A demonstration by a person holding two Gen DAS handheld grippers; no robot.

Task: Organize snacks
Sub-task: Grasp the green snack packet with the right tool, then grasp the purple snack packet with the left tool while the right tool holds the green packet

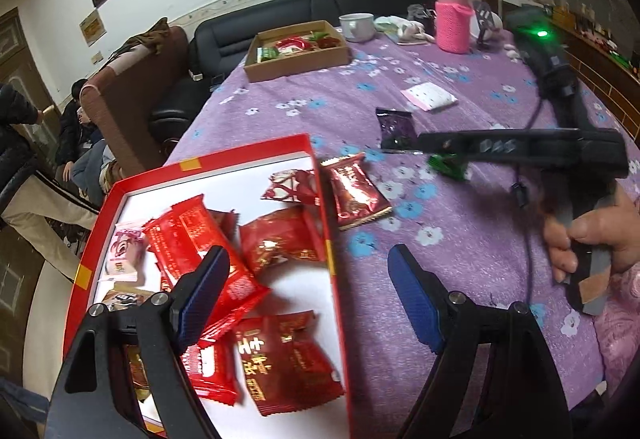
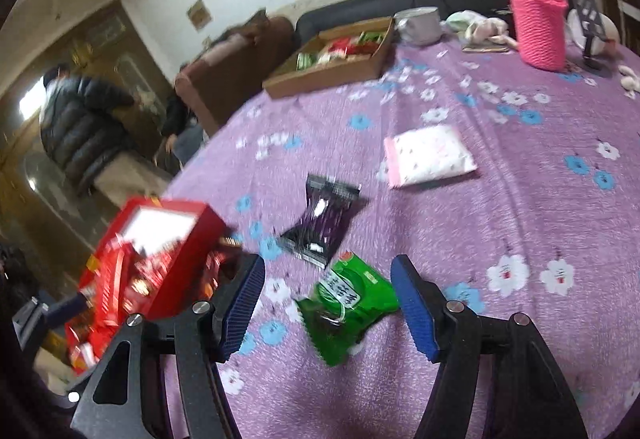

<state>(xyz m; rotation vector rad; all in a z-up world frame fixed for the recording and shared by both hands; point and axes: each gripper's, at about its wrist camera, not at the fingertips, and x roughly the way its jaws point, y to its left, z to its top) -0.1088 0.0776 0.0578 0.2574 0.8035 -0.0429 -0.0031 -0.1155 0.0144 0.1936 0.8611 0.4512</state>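
Note:
A red box (image 1: 120,191) with a white floor holds several red snack packets (image 1: 200,239) at the table's near left; it also shows in the right wrist view (image 2: 188,239). One dark red packet (image 1: 356,191) lies just outside its right wall. My left gripper (image 1: 308,295) is open and empty over the box's right edge. My right gripper (image 2: 328,303) is open around a green packet (image 2: 348,303) lying on the cloth, without gripping it. A dark purple packet (image 2: 320,223) and a white-pink packet (image 2: 428,155) lie beyond it.
A brown cardboard box (image 1: 296,63) with snacks sits at the far side of the purple flowered tablecloth (image 1: 460,279). A white cup (image 1: 356,25), a pink-sleeved bottle (image 1: 452,19) and a black stand (image 2: 588,27) stand at the back. People and sofas are left of the table.

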